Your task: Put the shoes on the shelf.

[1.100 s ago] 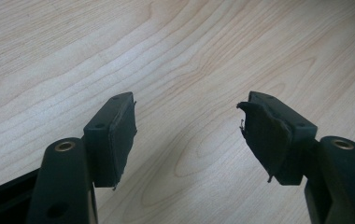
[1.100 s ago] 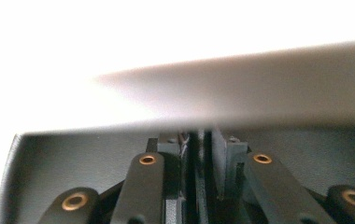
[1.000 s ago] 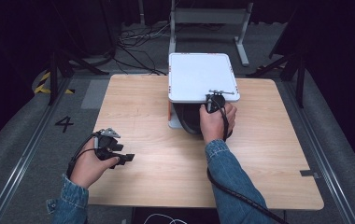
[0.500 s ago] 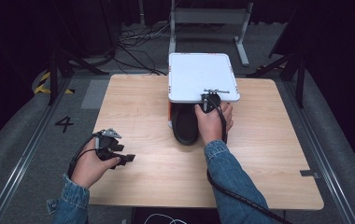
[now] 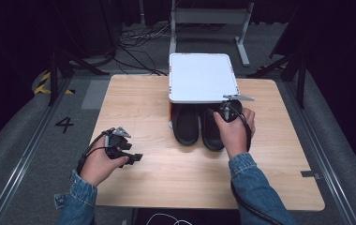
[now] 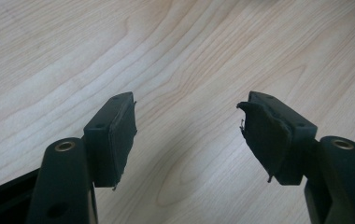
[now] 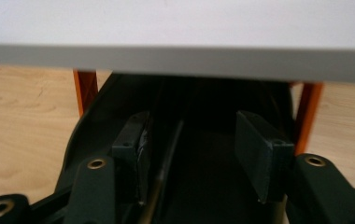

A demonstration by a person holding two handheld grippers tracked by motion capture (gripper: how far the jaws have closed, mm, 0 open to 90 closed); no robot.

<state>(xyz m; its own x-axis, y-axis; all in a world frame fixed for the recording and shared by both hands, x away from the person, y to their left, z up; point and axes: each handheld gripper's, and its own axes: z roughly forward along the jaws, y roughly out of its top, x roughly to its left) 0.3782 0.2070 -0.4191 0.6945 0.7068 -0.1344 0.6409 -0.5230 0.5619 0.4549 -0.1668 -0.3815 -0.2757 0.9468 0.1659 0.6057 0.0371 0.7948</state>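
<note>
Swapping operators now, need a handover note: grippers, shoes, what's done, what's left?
Right gripper: jaws have just been opening, pads apart above the right black shoe, not pressing it.
Left gripper: open, nothing between the pads, over bare wooden table.
Both black shoes, left one too, sit side by side, toes under the white shelf with orange legs.
Done: the pair looks placed.
Left: probably draw the right gripper back.

We see two black slippers (image 5: 199, 125) under a white-topped shelf (image 5: 202, 77) with orange legs (image 7: 86, 91) (grey along its front edge). The table (image 5: 143, 101) is pale wood with wavy grain; both sleeves (image 5: 255, 187) are blue denim.
</note>
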